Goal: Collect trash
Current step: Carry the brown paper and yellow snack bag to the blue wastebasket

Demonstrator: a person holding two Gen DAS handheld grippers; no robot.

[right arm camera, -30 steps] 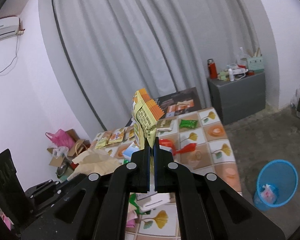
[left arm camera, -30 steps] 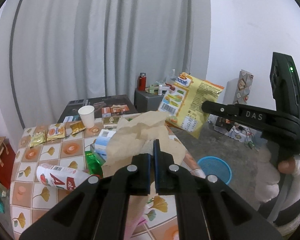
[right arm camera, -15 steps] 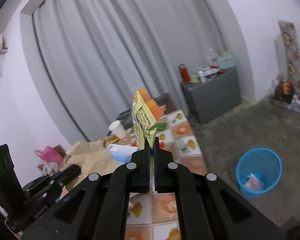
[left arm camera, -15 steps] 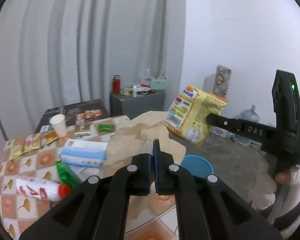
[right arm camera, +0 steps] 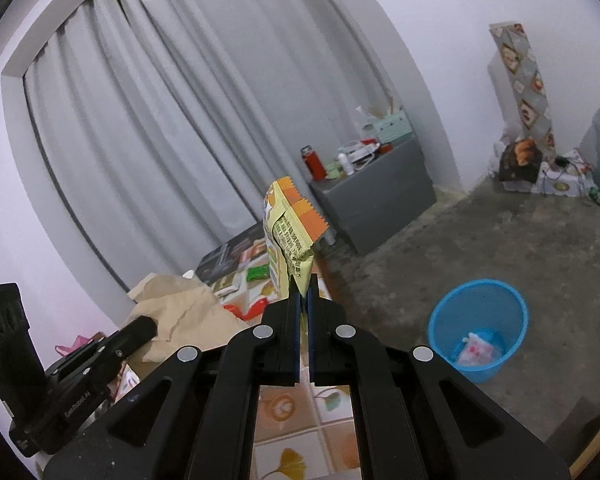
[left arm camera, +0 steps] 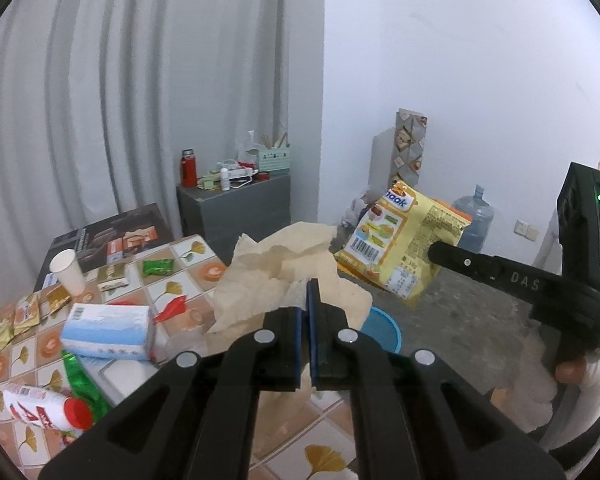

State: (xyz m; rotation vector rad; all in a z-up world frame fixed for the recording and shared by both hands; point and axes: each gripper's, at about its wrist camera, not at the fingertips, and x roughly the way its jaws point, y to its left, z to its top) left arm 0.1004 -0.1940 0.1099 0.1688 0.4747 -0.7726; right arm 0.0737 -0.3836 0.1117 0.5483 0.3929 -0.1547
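Since a second ago both our hands have swung away from the tabletop toward the open floor: the blue bin (right arm camera: 478, 328), then at the edge of the right view, now sits much nearer its middle, and in the left view it has slid in behind our fingers and the paper.

Our left gripper (left arm camera: 307, 300) is clamped tight on a crumpled sheet of tan paper (left arm camera: 280, 268), which billows up and out in front of the jaws, held clear above the table edge. Our right gripper (right arm camera: 303, 292) is pinched closed on the bottom corner of a yellow snack bag (right arm camera: 288, 232), which stands upright above the fingers with its orange crimped edge at the top. From the left view the same bag (left arm camera: 404, 240) hangs sideways off the right gripper's tip, in the air over the concrete floor, up and to the right of the bin's rim (left arm camera: 384, 326).

The bin stands on the floor just beside the tiled table (left arm camera: 188, 256) and already holds a small white-and-pink wrapper (right arm camera: 478, 350).

Still on the table: a white paper cup (left arm camera: 68, 266), a blue tissue pack (left arm camera: 108, 332), a green sachet (left arm camera: 158, 267), a red scrap (left arm camera: 172, 307) and a toppled white bottle with a red cap (left arm camera: 48, 410).
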